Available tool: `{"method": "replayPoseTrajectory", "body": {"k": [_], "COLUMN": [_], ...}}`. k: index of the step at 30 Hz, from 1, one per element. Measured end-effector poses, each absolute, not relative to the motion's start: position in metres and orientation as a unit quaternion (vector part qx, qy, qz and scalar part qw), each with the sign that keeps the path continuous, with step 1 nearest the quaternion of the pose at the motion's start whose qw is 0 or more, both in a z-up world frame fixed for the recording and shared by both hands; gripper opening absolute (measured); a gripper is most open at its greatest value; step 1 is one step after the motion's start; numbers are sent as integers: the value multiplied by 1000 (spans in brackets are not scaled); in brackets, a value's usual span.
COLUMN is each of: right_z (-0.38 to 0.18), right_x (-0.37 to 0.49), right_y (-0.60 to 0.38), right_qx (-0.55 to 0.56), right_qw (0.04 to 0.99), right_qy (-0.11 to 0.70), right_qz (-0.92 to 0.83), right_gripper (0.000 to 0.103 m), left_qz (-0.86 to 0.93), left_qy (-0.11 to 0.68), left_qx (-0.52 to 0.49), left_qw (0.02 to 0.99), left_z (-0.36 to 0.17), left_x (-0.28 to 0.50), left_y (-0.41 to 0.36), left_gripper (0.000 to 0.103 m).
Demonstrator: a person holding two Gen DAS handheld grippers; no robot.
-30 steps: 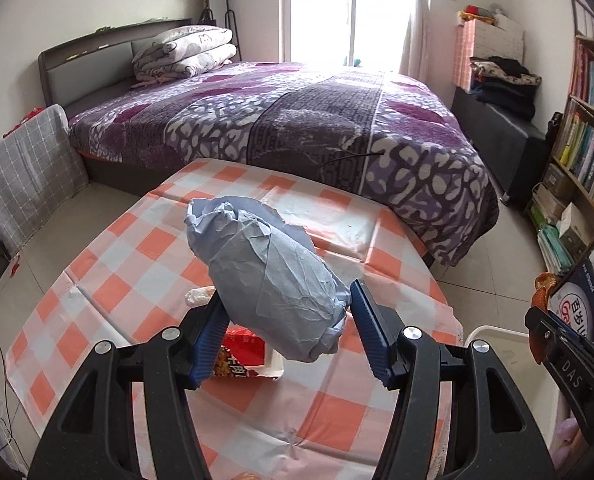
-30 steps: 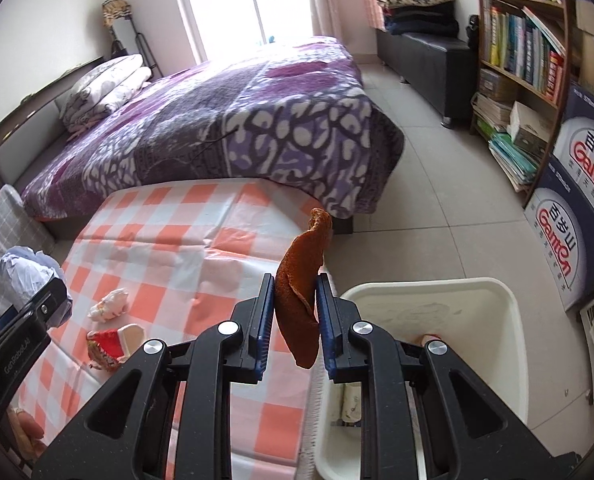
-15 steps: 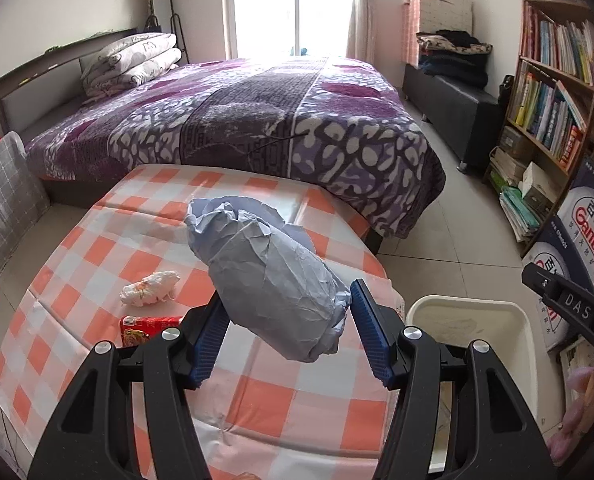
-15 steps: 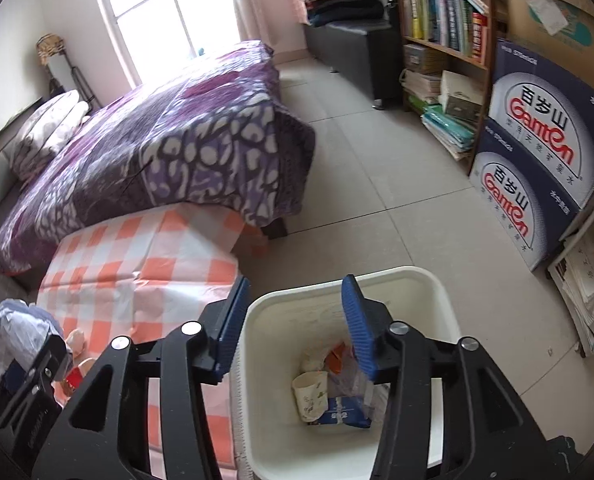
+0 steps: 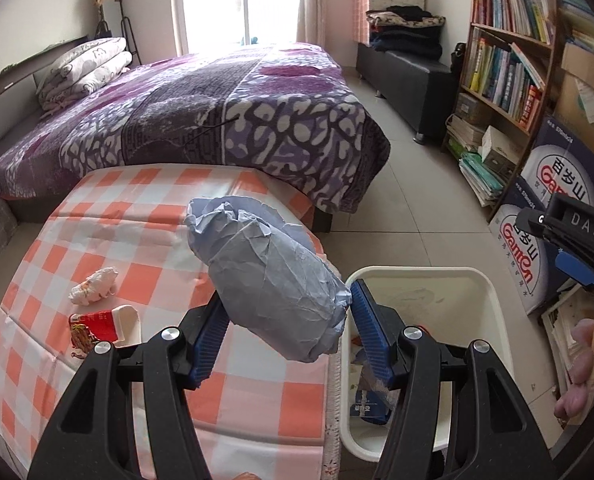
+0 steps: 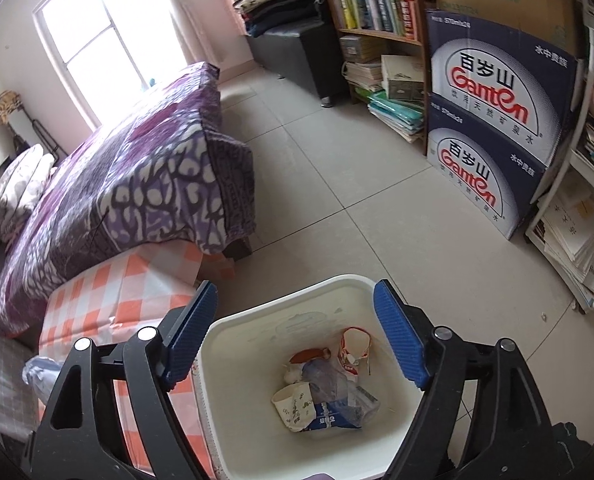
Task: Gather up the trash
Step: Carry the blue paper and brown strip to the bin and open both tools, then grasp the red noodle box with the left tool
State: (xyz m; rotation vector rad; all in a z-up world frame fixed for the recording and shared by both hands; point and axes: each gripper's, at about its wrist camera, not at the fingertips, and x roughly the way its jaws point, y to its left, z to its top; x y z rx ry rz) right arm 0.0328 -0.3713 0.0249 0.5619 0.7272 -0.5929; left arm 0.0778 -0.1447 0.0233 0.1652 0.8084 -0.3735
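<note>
In the left wrist view, a tissue wad [image 5: 93, 291] and a red wrapper [image 5: 97, 326] lay lower left on the checked table [image 5: 257, 396]. At centre the left gripper [image 5: 287, 330] clamped a crumpled blue-grey paper ball [image 5: 269, 280]. The white bin [image 5: 493, 320] stood lower right. In the right wrist view, the right gripper [image 6: 295, 342] hung spread wide and empty above that bin, with trash [image 6: 325, 392] inside.

Purple bed [image 5: 225, 120], bookshelf [image 5: 509, 68], boxes [image 6: 497, 120]

"Ganten" on boxes [image 6: 493, 136]; "DAS" on right gripper [image 5: 577, 264]
</note>
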Motion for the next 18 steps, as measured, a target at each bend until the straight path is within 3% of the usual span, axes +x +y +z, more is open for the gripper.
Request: {"method": "replayPoseTrajectory", "body": {"k": [10, 15, 18], "right_z": [24, 22, 18], "right_x": [16, 15, 18], "right_y": [-395, -399, -398], "right_qx": [297, 312, 312], "right_qw": [843, 838, 836], "right_qy": [331, 330, 338], "right_qz": [-302, -304, -300], "right_gripper": [88, 90, 91], "left_qz": [-295, -316, -314], "left_qy": [442, 447, 452], "left_qx": [73, 83, 95], "left_qw": [844, 833, 829], "left_z": [6, 4, 2], "left_x": [64, 58, 59], "left_y": [-180, -184, -179], "left_gripper": [64, 77, 78]}}
